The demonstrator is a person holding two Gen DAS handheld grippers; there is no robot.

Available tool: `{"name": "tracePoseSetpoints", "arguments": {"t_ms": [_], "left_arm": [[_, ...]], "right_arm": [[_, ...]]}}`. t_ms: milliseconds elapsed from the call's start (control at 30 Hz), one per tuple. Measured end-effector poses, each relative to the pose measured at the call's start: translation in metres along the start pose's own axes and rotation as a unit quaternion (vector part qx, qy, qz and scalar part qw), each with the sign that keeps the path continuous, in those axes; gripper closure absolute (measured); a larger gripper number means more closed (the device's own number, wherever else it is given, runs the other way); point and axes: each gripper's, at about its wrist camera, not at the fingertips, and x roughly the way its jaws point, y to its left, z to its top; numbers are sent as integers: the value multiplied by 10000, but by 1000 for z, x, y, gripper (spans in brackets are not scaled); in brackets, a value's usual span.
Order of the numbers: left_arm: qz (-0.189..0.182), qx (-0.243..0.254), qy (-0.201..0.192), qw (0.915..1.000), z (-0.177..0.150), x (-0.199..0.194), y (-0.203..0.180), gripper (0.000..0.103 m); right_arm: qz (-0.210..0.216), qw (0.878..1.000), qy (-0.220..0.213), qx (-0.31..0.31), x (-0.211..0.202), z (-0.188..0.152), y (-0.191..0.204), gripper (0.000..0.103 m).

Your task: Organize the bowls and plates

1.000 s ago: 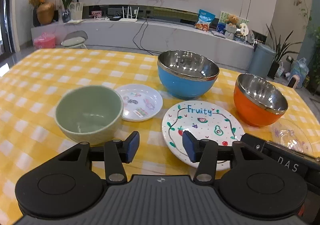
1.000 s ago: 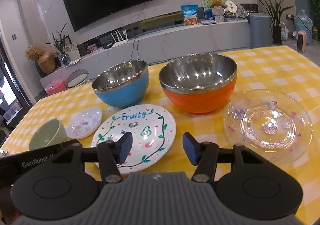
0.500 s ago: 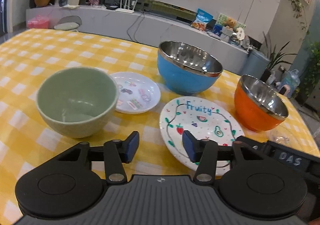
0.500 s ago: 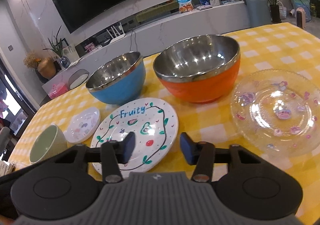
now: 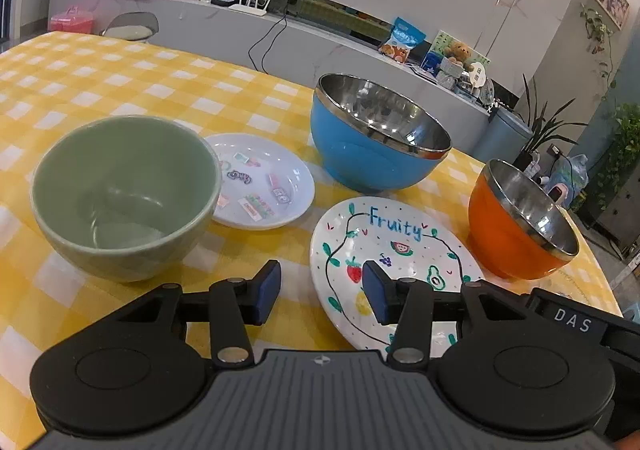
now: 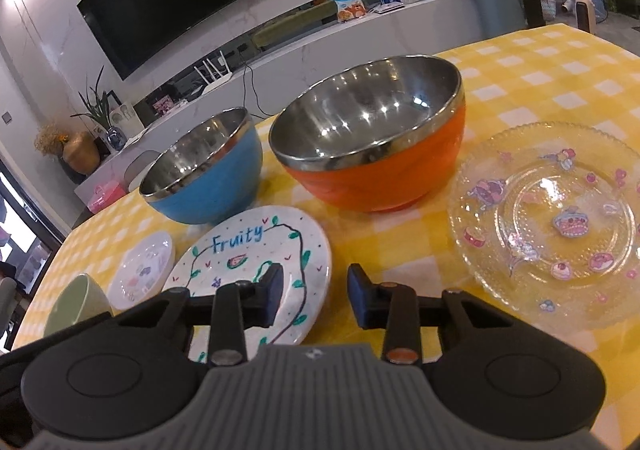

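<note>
Count: 3 bowls – green ceramic bowl [image 5: 124, 194], blue steel bowl [image 5: 376, 146], orange steel bowl [image 6: 372, 138]. 3 plates – small white plate [image 5: 264, 182], "Fruity" plate [image 5: 392, 246], clear glass plate [image 6: 552, 222].

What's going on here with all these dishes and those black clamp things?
A person is holding two hand-held grippers over a yellow checked table, about to sort the dishes. Neither holds anything: the left gripper and the right gripper both hover open above the Fruity plate. The green bowl, small white plate, blue bowl, orange bowl and glass plate sit separately, nothing stacked.
</note>
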Motion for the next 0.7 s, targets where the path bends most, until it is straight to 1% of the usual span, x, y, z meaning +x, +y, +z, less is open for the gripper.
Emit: {"name": "tracePoseSetpoints", "arguments": {"t_ms": [33, 100, 133, 167, 200, 233, 333, 467, 567, 700], "left_arm": [[-9, 9, -20, 10000, 0, 0, 0, 55], [13, 44, -29, 10000, -1, 0, -1, 64], [-6, 48, -6, 10000, -1, 1, -2, 73], [-5, 38, -7, 10000, -1, 1, -1, 75], [-4, 40, -14, 10000, -1, 1, -2, 80], [-56, 39, 12, 10000, -1, 1, -1, 87], [-17, 52, 4, 10000, -1, 1, -2, 88], [48, 59, -24, 10000, 0, -2, -2, 89], [65, 79, -103, 9999, 2, -9, -3, 89], [93, 96, -171, 9998, 3, -20, -4, 90]], "right_arm": [[35, 10000, 13, -12, 2, 0, 0, 76], [18, 10000, -16, -32, 3, -1, 1, 79], [-4, 10000, -26, -59, 3, -2, 1, 81], [-40, 10000, -33, -79, 4, -1, 1, 86], [-76, 9999, -33, -69, 4, -1, 1, 89], [-72, 10000, -33, -32, 3, -2, -1, 91], [-19, 9999, 6, 113, 3, -1, -5, 92], [38, 9999, 12, 151, 0, 0, -5, 94], [84, 9999, -8, 113, -4, 1, -2, 94], [190, 9993, 110, 310, -9, 3, -3, 94]]}}
